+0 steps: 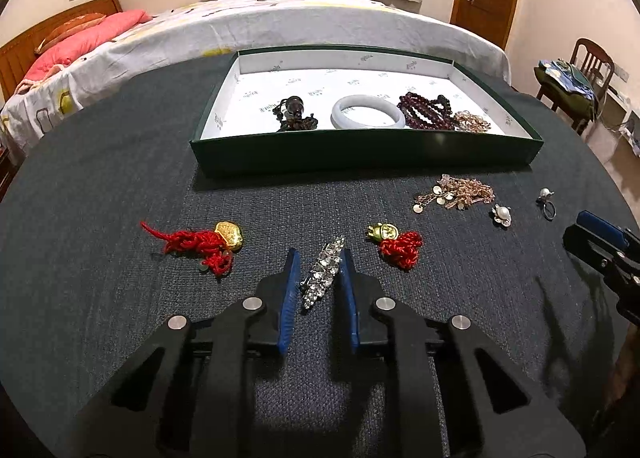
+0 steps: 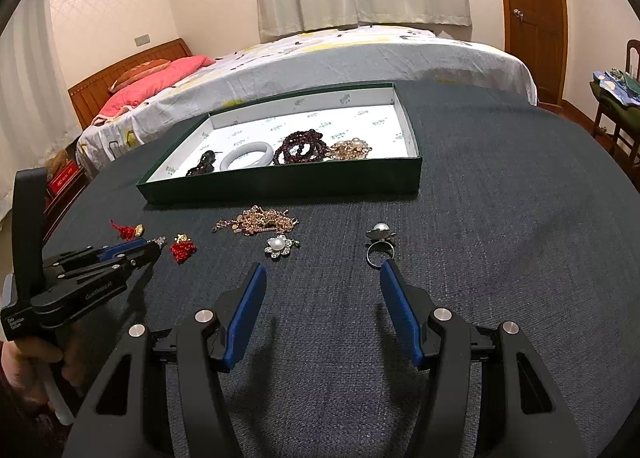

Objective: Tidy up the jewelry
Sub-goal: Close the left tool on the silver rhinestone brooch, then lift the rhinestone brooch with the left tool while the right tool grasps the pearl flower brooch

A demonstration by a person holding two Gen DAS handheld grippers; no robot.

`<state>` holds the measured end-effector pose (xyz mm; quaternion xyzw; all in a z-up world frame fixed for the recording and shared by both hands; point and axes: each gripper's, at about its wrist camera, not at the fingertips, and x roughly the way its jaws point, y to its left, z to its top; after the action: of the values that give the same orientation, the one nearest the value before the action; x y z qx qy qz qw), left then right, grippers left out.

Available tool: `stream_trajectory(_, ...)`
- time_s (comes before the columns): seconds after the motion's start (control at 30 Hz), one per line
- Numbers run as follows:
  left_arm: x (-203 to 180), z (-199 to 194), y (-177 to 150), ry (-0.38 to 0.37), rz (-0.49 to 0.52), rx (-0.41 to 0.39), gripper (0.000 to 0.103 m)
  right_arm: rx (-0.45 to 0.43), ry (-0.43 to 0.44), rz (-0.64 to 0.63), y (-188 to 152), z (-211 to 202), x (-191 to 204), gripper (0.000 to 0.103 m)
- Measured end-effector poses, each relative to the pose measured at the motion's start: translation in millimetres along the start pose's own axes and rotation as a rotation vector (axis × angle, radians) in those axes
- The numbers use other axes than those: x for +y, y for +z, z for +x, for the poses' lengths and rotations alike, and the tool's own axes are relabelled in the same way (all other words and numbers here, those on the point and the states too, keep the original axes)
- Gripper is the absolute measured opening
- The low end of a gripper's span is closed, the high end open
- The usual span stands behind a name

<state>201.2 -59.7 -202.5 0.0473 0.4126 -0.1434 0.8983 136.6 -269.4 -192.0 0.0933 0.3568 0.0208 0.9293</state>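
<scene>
A green box (image 1: pixel 360 152) with a white lining holds a dark pendant (image 1: pixel 294 114), a pale bangle (image 1: pixel 368 112), dark red beads (image 1: pixel 426 110) and a gold piece (image 1: pixel 474 122). On the dark cloth lie two red-tasselled gold charms (image 1: pixel 200 244) (image 1: pixel 398 242), a crystal bracelet (image 1: pixel 323 272), a gold chain (image 1: pixel 460 194), a pearl brooch (image 2: pixel 280 246) and a pearl ring (image 2: pixel 380 242). My left gripper (image 1: pixel 320 258) is open, its blue pads either side of the crystal bracelet, not closed on it. My right gripper (image 2: pixel 322 270) is wide open and empty, just short of the brooch and ring.
A bed (image 1: pixel 240 26) with a pink pillow stands behind the table. A chair with clothes (image 1: pixel 576 78) is at the right. A wooden door (image 2: pixel 532 10) is at the back right. The box (image 2: pixel 288 182) sits at the table's far side.
</scene>
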Motion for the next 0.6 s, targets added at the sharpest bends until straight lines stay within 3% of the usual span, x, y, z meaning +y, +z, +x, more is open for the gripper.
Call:
stream_trajectory(0.1, -0.7, -2.3, -1.2, 0.007, 0.003, -0.009, 0.011, 0.005, 0.002, -0.008, 1.5, 2.0, 1.9, 0.058)
stream_trajectory(0.6, 16.5, -24.0, -4.6, 0.032, -0.069, -0.046, 0.011, 0.039, 0.017, -0.042, 18.9, 24.3, 21.5, 0.058)
